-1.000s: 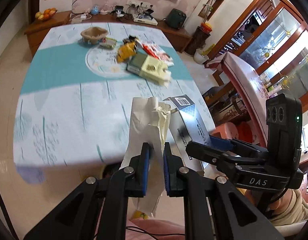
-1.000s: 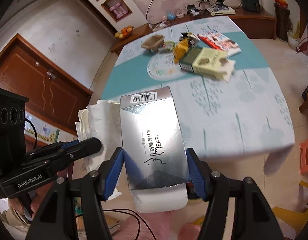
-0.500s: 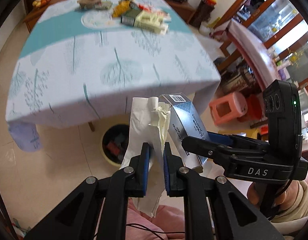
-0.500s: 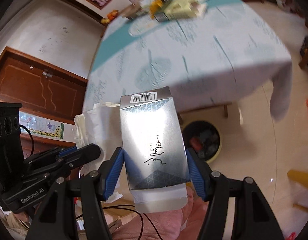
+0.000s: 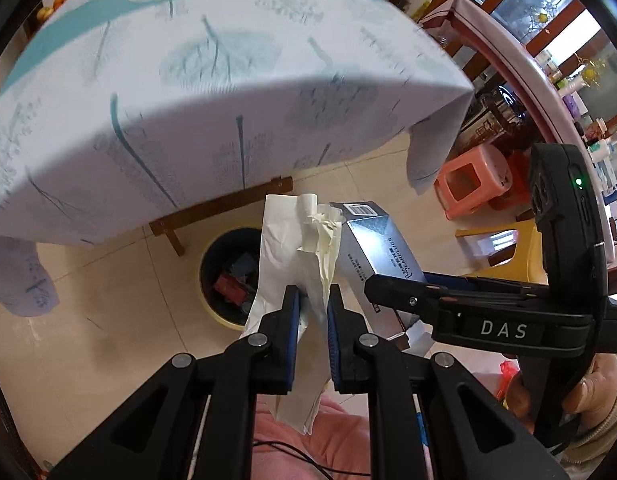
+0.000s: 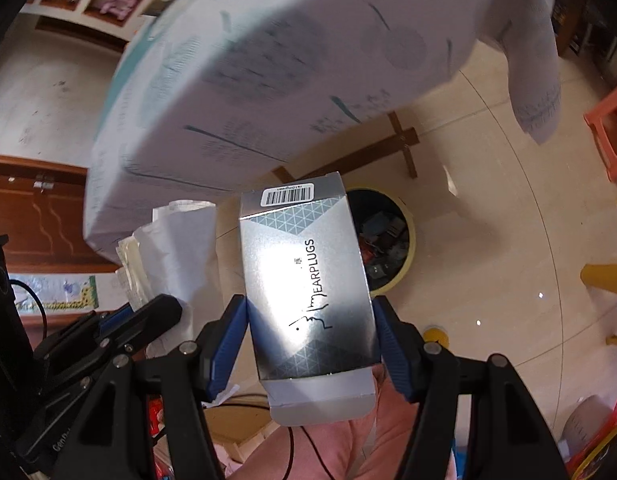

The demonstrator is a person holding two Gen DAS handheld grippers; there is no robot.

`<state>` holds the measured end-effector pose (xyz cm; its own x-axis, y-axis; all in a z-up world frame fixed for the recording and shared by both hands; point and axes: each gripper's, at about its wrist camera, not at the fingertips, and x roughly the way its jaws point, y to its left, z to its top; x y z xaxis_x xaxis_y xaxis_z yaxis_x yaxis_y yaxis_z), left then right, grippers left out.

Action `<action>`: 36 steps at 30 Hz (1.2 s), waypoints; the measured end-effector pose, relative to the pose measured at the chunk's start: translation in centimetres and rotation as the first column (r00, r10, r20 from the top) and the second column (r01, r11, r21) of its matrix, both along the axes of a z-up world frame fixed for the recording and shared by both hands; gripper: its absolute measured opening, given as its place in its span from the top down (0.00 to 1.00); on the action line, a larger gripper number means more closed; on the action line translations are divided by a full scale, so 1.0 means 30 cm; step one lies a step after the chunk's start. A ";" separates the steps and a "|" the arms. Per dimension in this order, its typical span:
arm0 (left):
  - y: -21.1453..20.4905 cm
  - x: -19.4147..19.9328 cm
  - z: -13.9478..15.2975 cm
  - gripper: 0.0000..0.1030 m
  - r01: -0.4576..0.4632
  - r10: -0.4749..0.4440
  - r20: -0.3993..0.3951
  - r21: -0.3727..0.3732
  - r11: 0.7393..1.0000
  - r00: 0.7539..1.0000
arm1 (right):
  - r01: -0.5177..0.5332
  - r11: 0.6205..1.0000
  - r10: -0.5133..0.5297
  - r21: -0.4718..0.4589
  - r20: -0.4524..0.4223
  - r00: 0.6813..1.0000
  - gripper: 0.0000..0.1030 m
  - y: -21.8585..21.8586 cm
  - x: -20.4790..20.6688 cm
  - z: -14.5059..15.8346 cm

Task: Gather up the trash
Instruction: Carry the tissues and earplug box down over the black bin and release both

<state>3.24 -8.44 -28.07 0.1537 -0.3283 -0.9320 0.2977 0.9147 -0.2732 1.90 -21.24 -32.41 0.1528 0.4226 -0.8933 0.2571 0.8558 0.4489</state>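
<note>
Both claws have dropped from above the table [image 5: 228, 92] to below its edge, bringing the round bin [image 5: 224, 276] on the floor into view under it. The left claw [image 5: 312, 312] is clenched on crumpled white paper [image 5: 292, 248], which rises toward twelve o'clock in front of the bin. The right claw [image 6: 310, 320] grips a silver earplug box [image 6: 304, 272] by its sides; in that view the bin [image 6: 392, 240] lies at two o'clock of the box, holding other trash.
</note>
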 end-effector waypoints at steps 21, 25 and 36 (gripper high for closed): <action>0.030 0.108 -0.617 0.84 -0.027 0.030 -0.078 0.034 0.999 0.996 | 0.118 0.992 -0.124 -0.045 -0.174 0.977 0.38 0.031 0.042 -0.592; 0.040 0.140 -0.715 0.79 -0.034 0.037 -0.072 0.046 0.998 0.997 | 0.128 0.990 -0.136 -0.056 -0.184 0.973 0.37 0.032 0.071 -0.692; 0.082 0.205 -0.871 0.50 -0.059 0.060 -0.024 0.049 0.997 0.998 | 0.171 0.985 -0.171 -0.011 -0.141 0.975 0.30 0.059 0.142 -0.850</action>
<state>9.40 -5.97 -54.20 0.1480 -0.2736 -0.9504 0.2363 0.9429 -0.2346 6.15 -19.48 -57.92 0.0951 0.4019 -0.9107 0.4603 0.7935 0.3982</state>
